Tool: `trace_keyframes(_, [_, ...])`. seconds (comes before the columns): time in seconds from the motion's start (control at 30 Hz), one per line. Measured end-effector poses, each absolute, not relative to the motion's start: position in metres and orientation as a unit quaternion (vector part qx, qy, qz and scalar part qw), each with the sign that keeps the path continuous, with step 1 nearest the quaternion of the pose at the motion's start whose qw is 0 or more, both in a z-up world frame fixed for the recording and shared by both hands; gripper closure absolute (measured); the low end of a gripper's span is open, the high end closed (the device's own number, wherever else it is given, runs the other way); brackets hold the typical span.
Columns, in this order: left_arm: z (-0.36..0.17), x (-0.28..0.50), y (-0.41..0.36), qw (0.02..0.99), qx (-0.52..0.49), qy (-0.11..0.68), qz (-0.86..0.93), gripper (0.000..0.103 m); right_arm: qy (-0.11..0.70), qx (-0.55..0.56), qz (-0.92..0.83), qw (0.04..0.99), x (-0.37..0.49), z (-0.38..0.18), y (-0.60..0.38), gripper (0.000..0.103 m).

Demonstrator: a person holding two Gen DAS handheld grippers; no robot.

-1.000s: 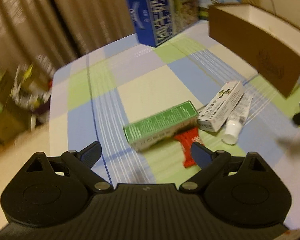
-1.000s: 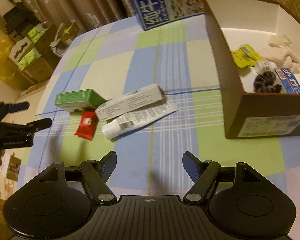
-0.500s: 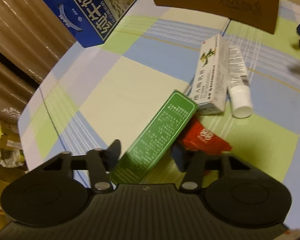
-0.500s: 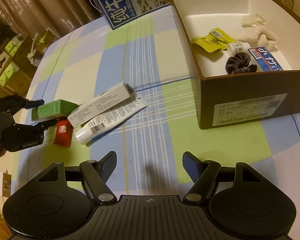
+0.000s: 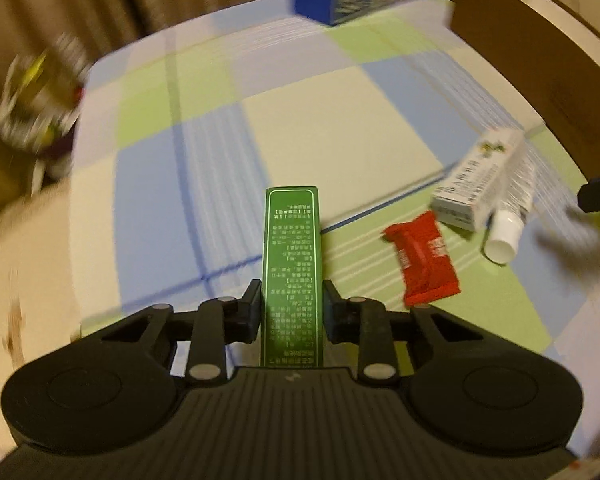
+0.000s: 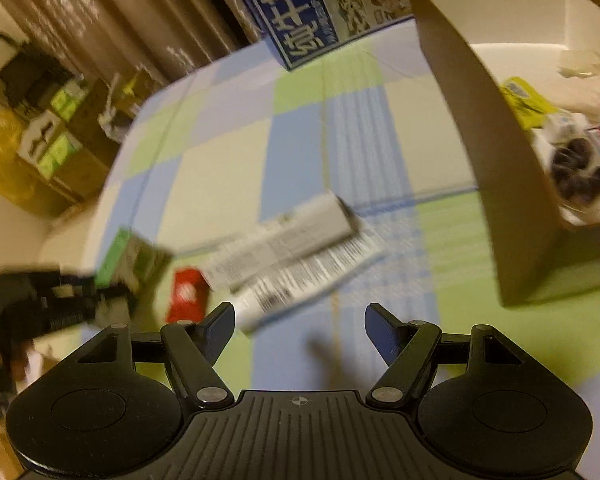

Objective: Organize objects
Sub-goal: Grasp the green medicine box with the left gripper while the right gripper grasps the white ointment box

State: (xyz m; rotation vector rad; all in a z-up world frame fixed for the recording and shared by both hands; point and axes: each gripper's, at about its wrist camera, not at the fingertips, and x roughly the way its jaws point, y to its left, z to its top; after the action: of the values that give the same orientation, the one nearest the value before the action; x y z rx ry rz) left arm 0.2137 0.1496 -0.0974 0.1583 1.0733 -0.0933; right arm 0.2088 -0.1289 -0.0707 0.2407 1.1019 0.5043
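My left gripper (image 5: 291,306) clamped on green carton (image 5: 292,264) mid-length, sticking straight ahead; light, crushable, I'd squeeze gently. Right gripper (image 6: 300,330) wide open, empty.

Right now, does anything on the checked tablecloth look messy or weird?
Nothing is spilled or broken. The mess is a loose pile: a red snack packet, a long white carton and a white squeeze tube lie askew outside the brown cardboard box. The left gripper holds the long green carton off the cloth.
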Motion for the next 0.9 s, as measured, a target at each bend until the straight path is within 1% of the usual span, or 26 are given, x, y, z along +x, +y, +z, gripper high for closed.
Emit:
trace_keyframes(0.1, [-0.097,0.208,0.165,0.853,0.032,0.521,-0.004,0.078,0.513,0.156,0.229,0.812,0.225,-0.078,-0.125,0.034])
trace_keyframes(0.37, [-0.089,0.184,0.188,0.852,-0.027,0.521,0.048,0.078,0.547,0.302,0.161,0.764,0.262,-0.116,-0.132,0.050])
trace_keyframes(0.5, [-0.089,0.180,0.193,0.851,-0.031,0.521,0.057,0.078,0.538,0.295,0.164,0.773,0.273,-0.120,-0.121,0.057])
trace_keyframes(0.53, [-0.089,0.180,0.195,0.851,-0.033,0.521,0.059,0.077,0.533,0.286,0.169,0.778,0.275,-0.118,-0.116,0.061])
trace_keyframes(0.57, [-0.089,0.180,0.196,0.851,-0.037,0.520,0.061,0.077,0.529,0.273,0.175,0.784,0.278,-0.116,-0.110,0.068])
trace_keyframes(0.7, [-0.089,0.179,0.199,0.851,-0.045,0.519,0.064,0.077,0.526,0.208,0.183,0.804,0.284,-0.111,-0.081,0.069])
trace_keyframes(0.8, [-0.090,0.180,0.199,0.851,-0.050,0.518,0.066,0.077,0.548,0.203,0.161,0.796,0.288,-0.112,-0.066,0.068])
trace_keyframes(0.9, [-0.091,0.180,0.200,0.851,-0.055,0.519,0.067,0.077,0.562,0.168,0.150,0.796,0.293,-0.109,-0.052,0.063])
